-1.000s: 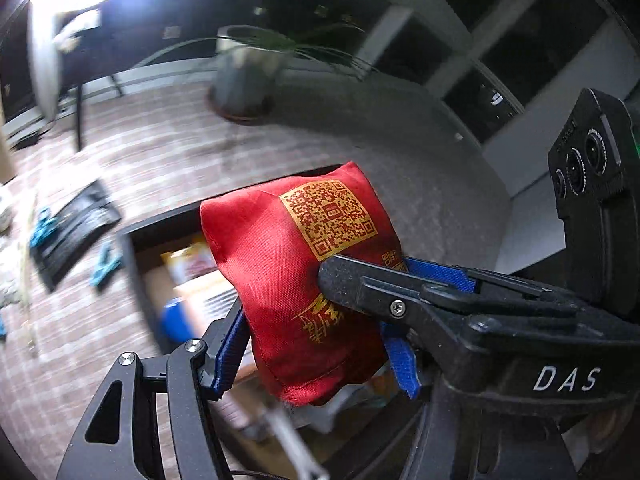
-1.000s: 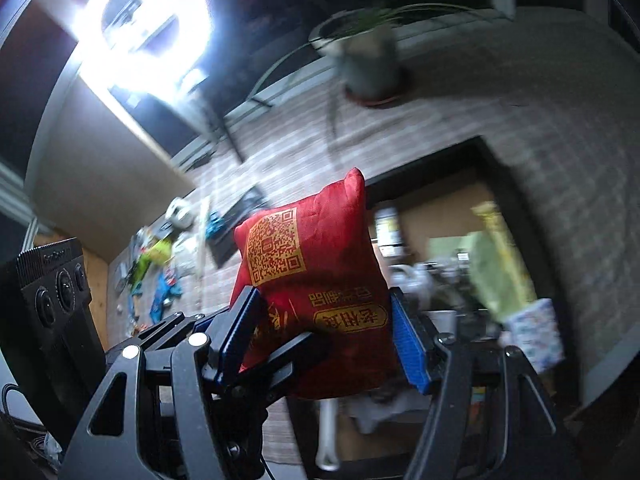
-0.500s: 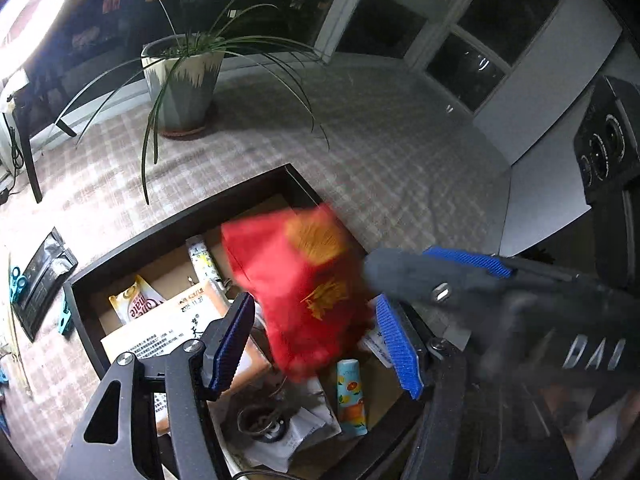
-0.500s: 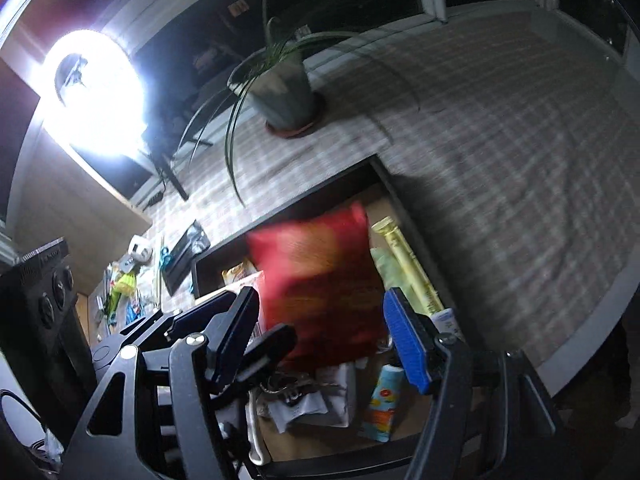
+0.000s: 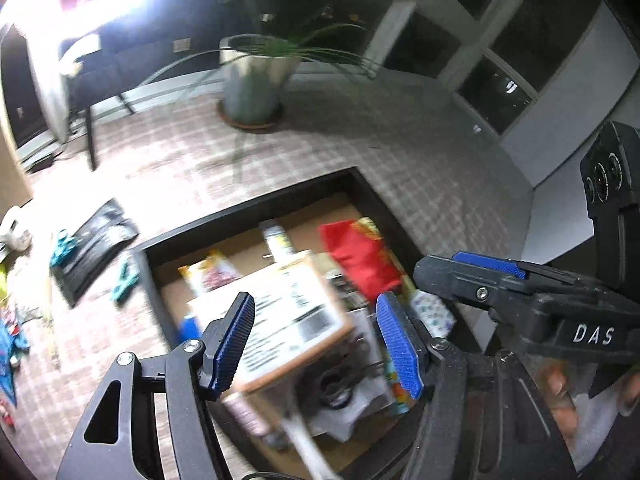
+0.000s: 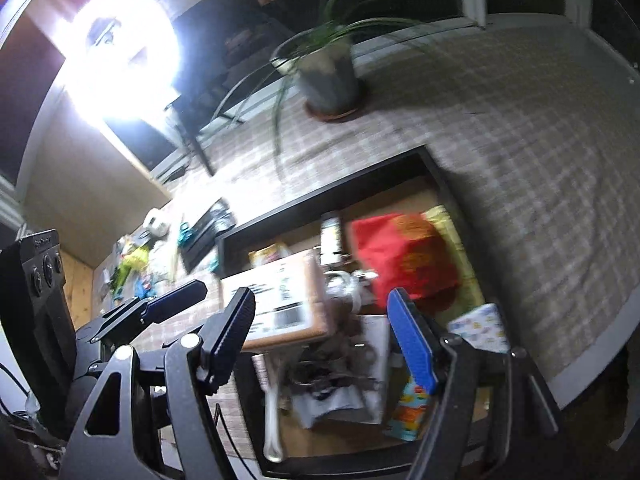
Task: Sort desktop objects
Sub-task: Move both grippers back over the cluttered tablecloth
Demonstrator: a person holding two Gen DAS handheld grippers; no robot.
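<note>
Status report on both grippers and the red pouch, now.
Left gripper open, empty. Right gripper open, empty. Red pouch lies inside the black tray, right side, atop other items. Nothing between the fingers; picture blurred.

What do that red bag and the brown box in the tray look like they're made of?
Red bag: probably soft matte fabric; it slumps and creases, with a gold print. Brown box: looks like plain cardboard, dull tan faces, a white printed label. Motion blur leaves both uncertain.

A matt red cloth pouch (image 6: 404, 256) is seen beside a brown cardboard parcel (image 6: 280, 296) (paper label). The table (image 6: 540, 160) is covered in checked woven cloth.
</note>
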